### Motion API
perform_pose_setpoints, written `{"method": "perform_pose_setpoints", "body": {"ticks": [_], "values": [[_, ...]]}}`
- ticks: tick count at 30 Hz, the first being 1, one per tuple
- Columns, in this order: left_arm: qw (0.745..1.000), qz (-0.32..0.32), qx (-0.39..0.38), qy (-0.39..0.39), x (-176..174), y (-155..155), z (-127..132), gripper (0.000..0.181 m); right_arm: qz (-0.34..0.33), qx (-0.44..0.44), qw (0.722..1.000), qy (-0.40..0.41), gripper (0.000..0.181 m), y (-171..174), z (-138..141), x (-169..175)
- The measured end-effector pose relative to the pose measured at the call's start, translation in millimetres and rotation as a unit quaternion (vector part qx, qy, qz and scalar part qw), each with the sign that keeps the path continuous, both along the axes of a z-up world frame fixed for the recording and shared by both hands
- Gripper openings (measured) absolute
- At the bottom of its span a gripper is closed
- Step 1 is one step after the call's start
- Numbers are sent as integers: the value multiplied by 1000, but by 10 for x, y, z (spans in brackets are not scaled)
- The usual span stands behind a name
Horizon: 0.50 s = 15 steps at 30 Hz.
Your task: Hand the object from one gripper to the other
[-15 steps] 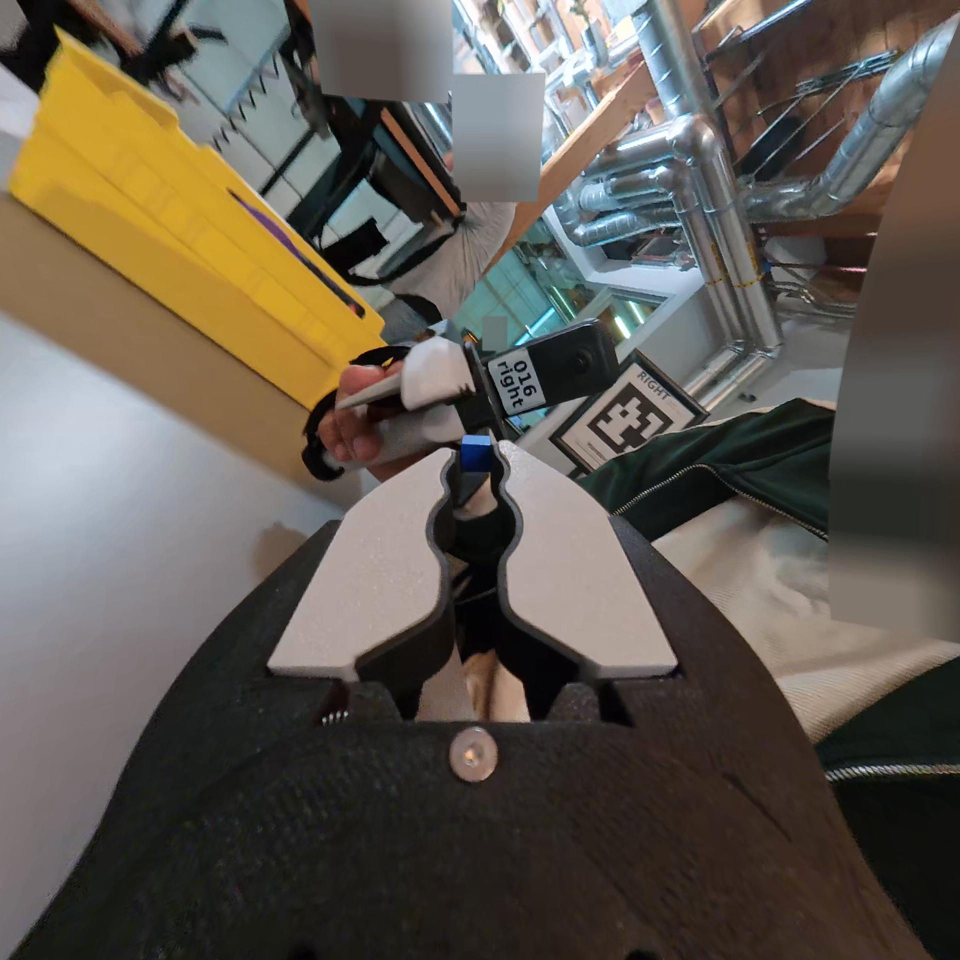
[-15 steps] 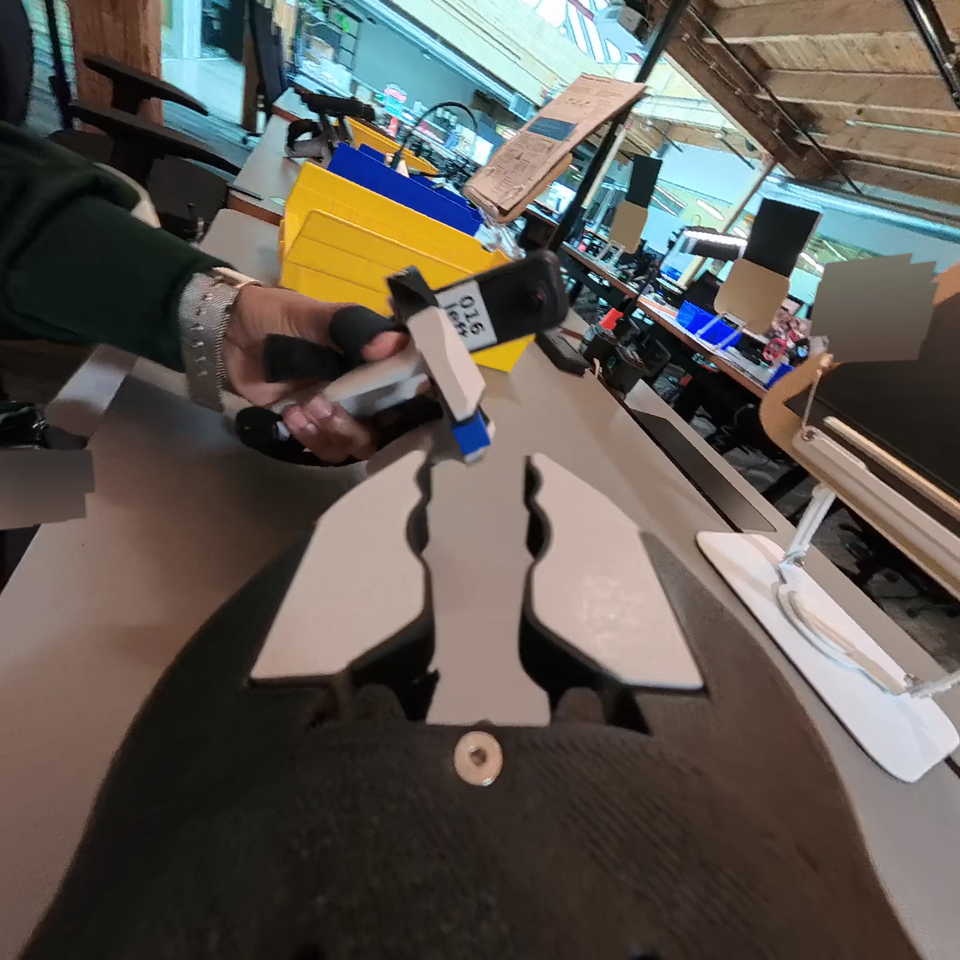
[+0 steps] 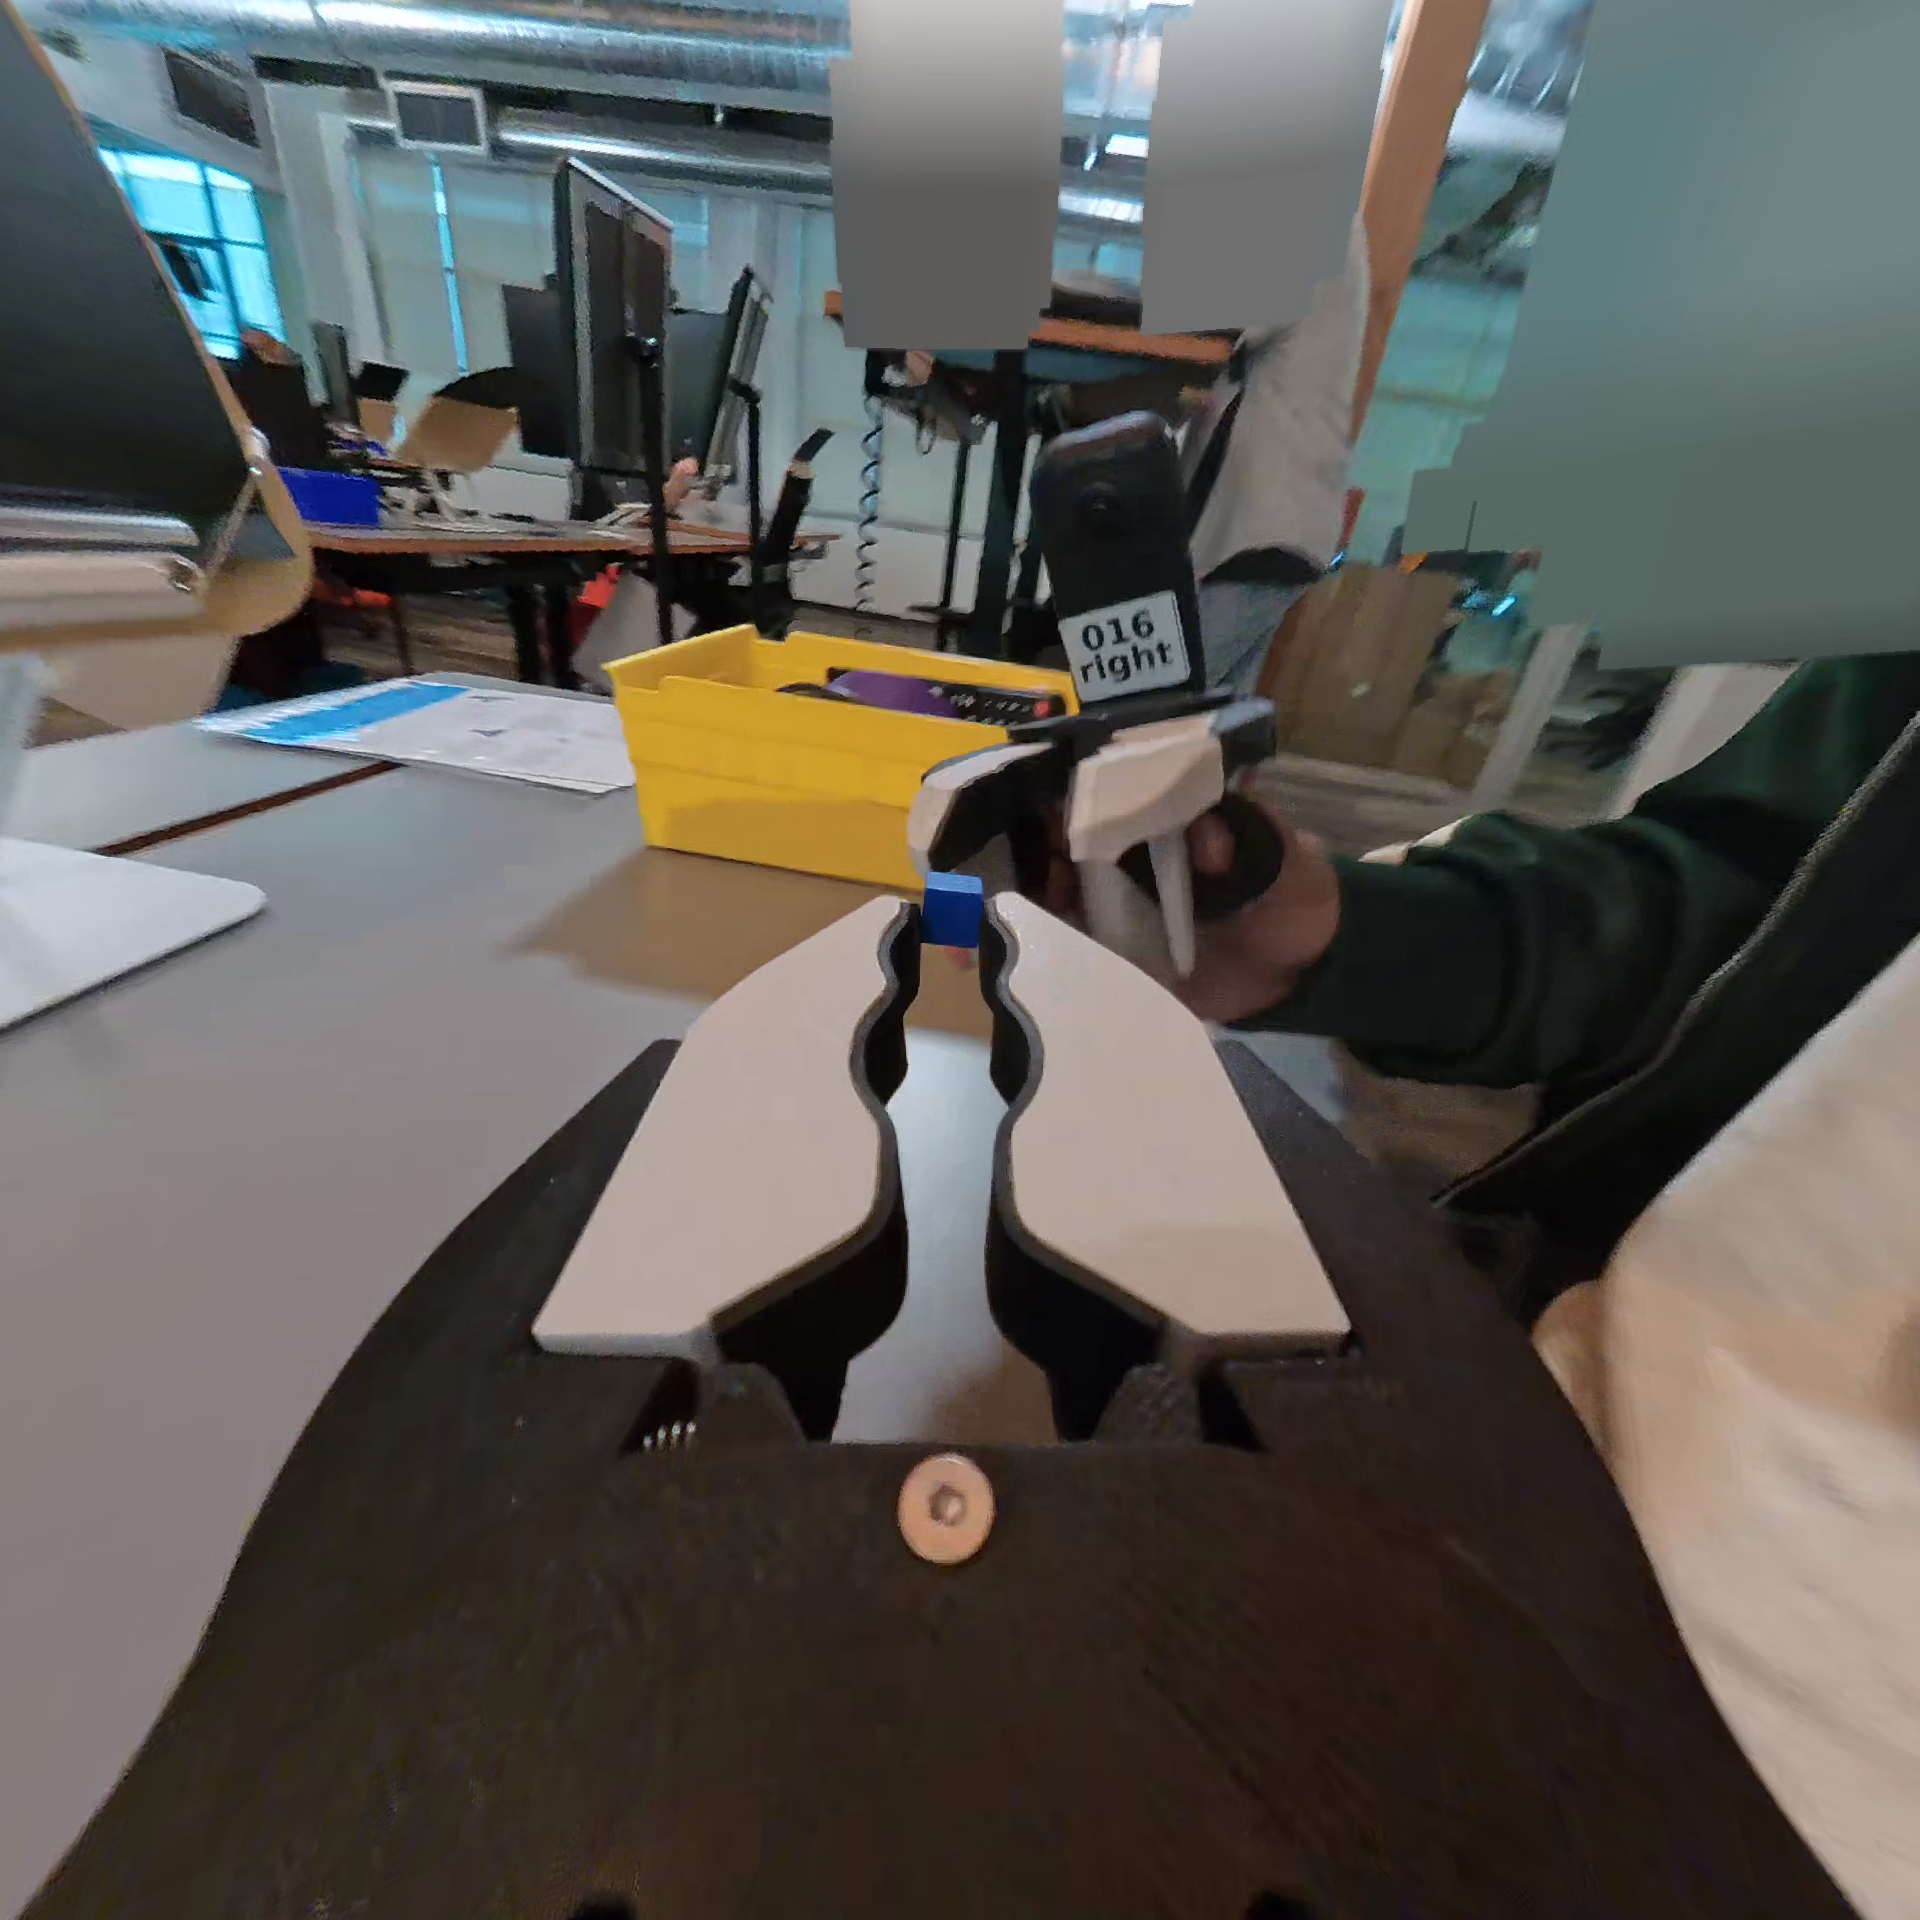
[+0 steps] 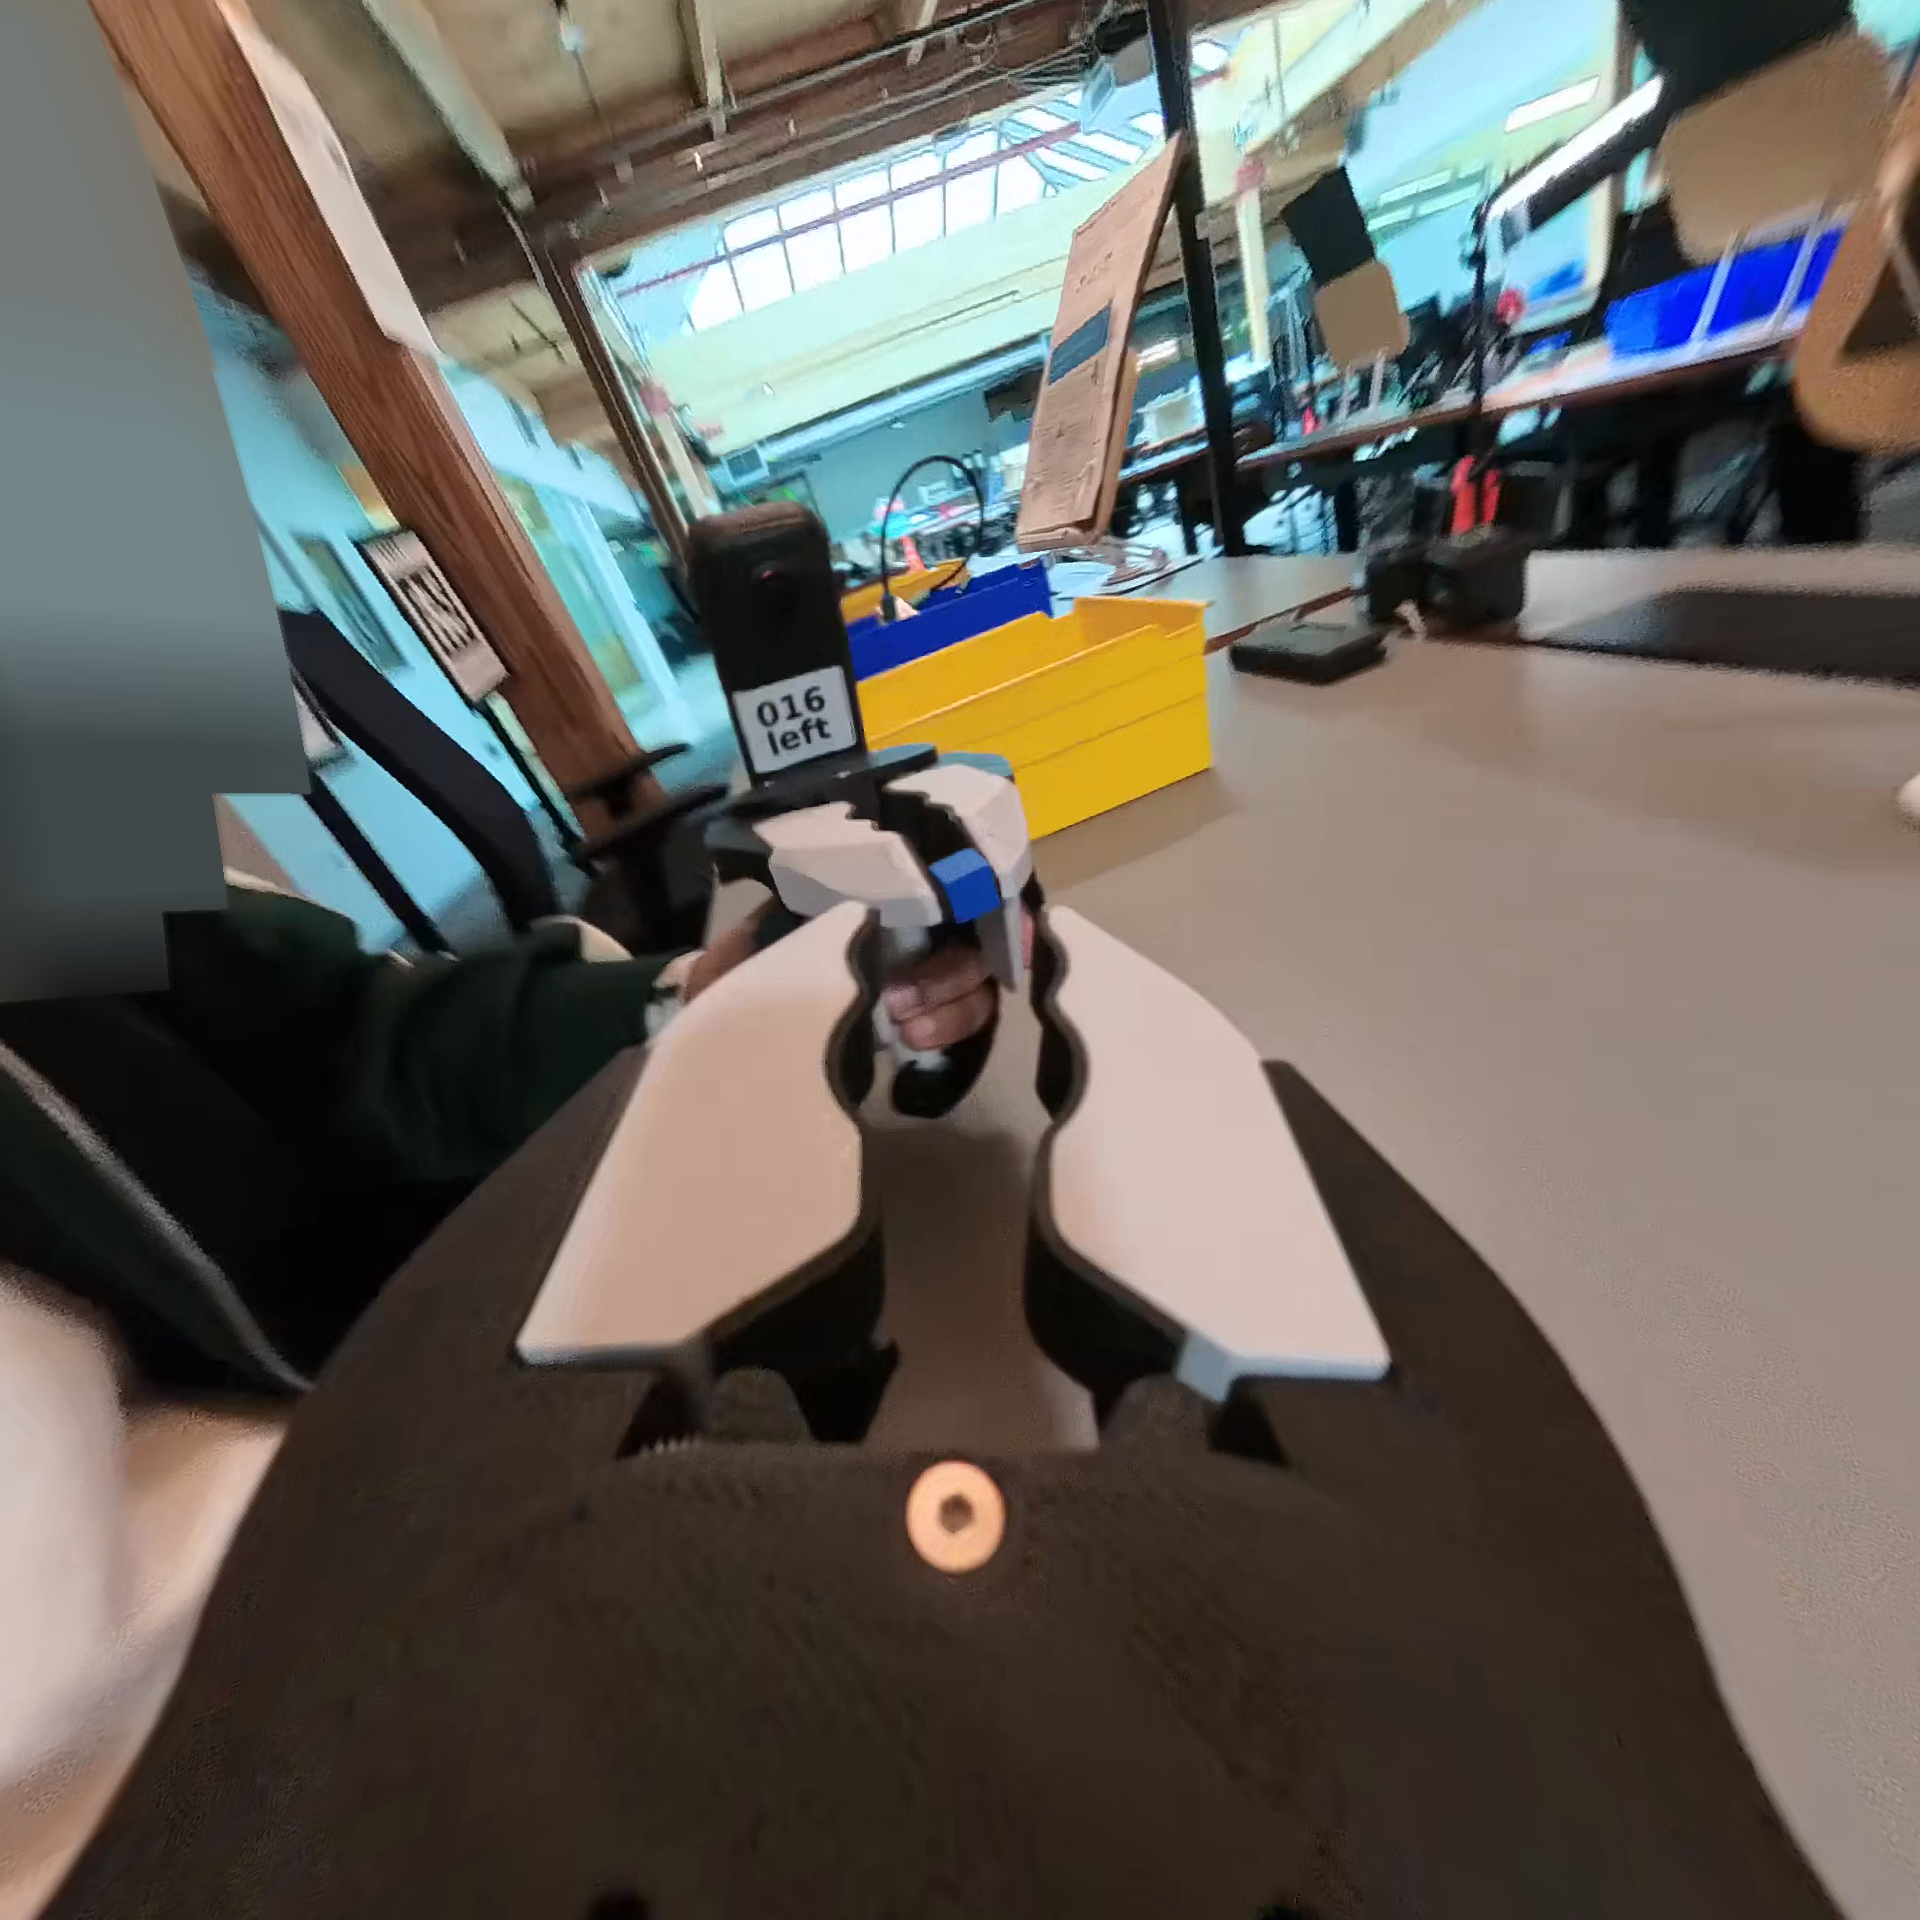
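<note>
Both views levelled out; left tool grips blue cube above grey table.

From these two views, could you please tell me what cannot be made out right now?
- Small blue plastic cube, left wrist view: its lower part is hidden between the left claw tips.
- Yellow plastic bin contents, left wrist view: mostly hidden by its wall.
- Right claw contact with the cube, either view: unclear.

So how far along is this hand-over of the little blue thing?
Done: the left claw has the small blue cube pinched at its tips. In hand: the open right claw faces it, close by. Left: right closes on the cube, left lets go.
</note>
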<state>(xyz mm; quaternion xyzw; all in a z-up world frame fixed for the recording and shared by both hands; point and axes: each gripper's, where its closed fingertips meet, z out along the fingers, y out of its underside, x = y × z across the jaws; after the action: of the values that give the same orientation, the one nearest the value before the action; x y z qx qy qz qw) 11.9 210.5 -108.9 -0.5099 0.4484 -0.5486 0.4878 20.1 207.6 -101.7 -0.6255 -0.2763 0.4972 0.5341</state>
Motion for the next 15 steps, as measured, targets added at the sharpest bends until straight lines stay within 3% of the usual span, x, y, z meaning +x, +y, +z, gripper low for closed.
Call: {"method": "perform_pose_setpoints", "body": {"ticks": [4, 8, 11, 15], "values": [[986, 67, 117, 98, 32, 54, -171, 11, -4, -82, 997, 11, 18, 80, -114, 69], [935, 160, 212, 233, 11, 223, -417, 12, -36, -115, 990, -69, 14, 140, -363, 67], [912, 174, 250, 275, 49, 209, -509, 12, -48, -128, 984, -116, 17, 151, -517, 26], [877, 184, 306, 321, 84, 181, -590, 12, -47, -154, 982, -99, 19, 155, -548, -4]]}}
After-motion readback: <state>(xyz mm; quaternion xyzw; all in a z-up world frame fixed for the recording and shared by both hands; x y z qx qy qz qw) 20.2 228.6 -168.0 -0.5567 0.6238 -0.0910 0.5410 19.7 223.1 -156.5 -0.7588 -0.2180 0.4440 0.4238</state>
